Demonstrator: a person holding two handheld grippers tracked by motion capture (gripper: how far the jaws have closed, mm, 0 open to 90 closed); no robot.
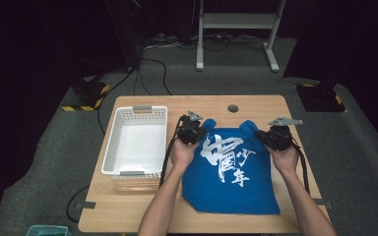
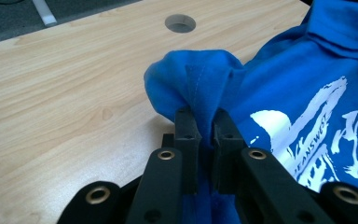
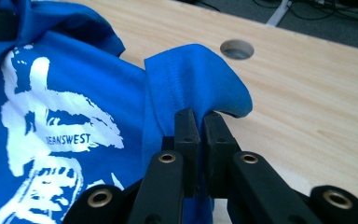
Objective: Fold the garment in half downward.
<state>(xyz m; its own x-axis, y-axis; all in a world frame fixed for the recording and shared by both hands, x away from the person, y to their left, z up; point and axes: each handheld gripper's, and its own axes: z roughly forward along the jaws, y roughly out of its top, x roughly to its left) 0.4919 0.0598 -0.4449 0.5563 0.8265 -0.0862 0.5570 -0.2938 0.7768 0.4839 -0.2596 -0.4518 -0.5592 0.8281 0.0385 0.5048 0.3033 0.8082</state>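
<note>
A dark room with a grey carpeted floor (image 1: 354, 147) is seen around a light wooden bench (image 1: 142, 211), and a white metal frame (image 1: 236, 22) stands on the floor beyond its far edge. A round cable hole (image 1: 233, 108) is cut into the bench near that far edge.

A blue T-shirt (image 1: 236, 187) with a white printed design is spread over the right half of the bench, its lower hem lying flat near the person's side while its upper part is raised off the wood. A white perforated plastic basket (image 1: 109, 147) is set on the left half of the bench, just beside the T-shirt and apart from it.

The left gripper (image 1: 192, 129) is held at the T-shirt's upper left corner. In the left gripper view its jaws are pressed together on a bunched fold of blue cloth (image 2: 200, 88), which rises between the jaw tips and spills over beyond them above the wood.

The right gripper (image 1: 274, 135) is held at the upper right corner. In the right gripper view its jaws are likewise pinched on a fold of the hemmed cloth (image 3: 191, 79), which stands up between the tips and curls over to the right, with the printed front hanging away to the left.
</note>
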